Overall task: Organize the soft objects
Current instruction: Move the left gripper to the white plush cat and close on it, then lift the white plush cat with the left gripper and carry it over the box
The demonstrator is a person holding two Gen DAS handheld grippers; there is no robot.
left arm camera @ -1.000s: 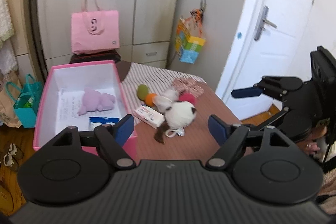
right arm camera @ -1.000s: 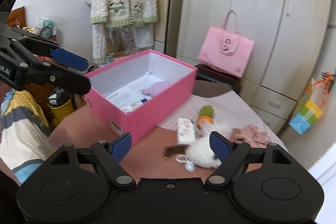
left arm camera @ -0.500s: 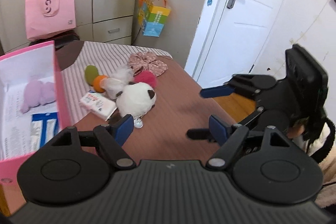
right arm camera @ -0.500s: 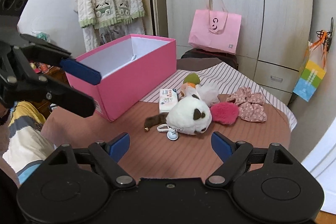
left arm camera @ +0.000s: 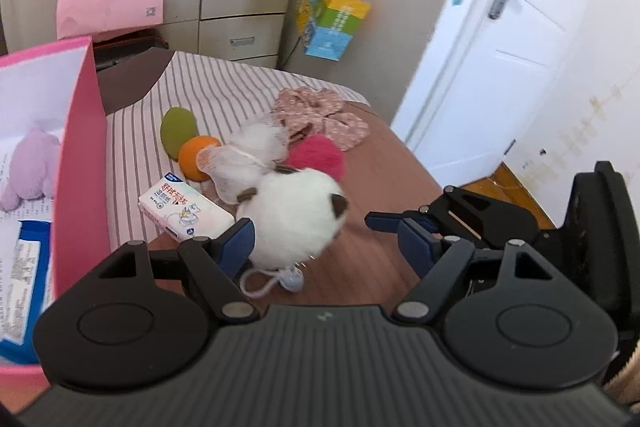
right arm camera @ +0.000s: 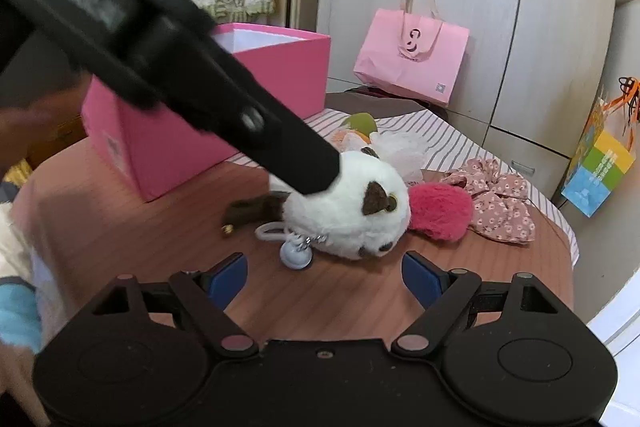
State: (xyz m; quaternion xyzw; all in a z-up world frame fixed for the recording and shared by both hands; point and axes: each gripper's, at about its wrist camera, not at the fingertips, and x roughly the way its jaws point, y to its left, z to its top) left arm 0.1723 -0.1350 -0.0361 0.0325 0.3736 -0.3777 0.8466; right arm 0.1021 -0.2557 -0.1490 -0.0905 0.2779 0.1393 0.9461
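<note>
A white plush toy with brown patches (left arm camera: 298, 217) (right arm camera: 352, 211) lies on the brown table. My left gripper (left arm camera: 324, 245) is open, its left finger against the plush's side. In the right wrist view one left finger (right arm camera: 296, 155) reaches onto the plush's top. My right gripper (right arm camera: 324, 275) is open and empty, just in front of the plush. Behind it lie a red fluffy pad (right arm camera: 438, 211), a floral pink cloth (right arm camera: 496, 201), a white mesh puff (left arm camera: 256, 147), and green and orange pads (left arm camera: 178, 131). The pink box (right arm camera: 208, 107) holds a lilac plush (left arm camera: 30, 167).
A white tissue pack (left arm camera: 182, 211) lies beside the box on the striped cloth (left arm camera: 224, 87). A pink paper bag (right arm camera: 412, 57) stands behind the table by the wardrobe. A coloured bag (left arm camera: 332, 23) hangs near the white door (left arm camera: 492, 39). The table edge runs at the right.
Both grippers have moved in close to the white plush. The left gripper's finger now reaches the plush; the right gripper has come lower and nearer to it.
</note>
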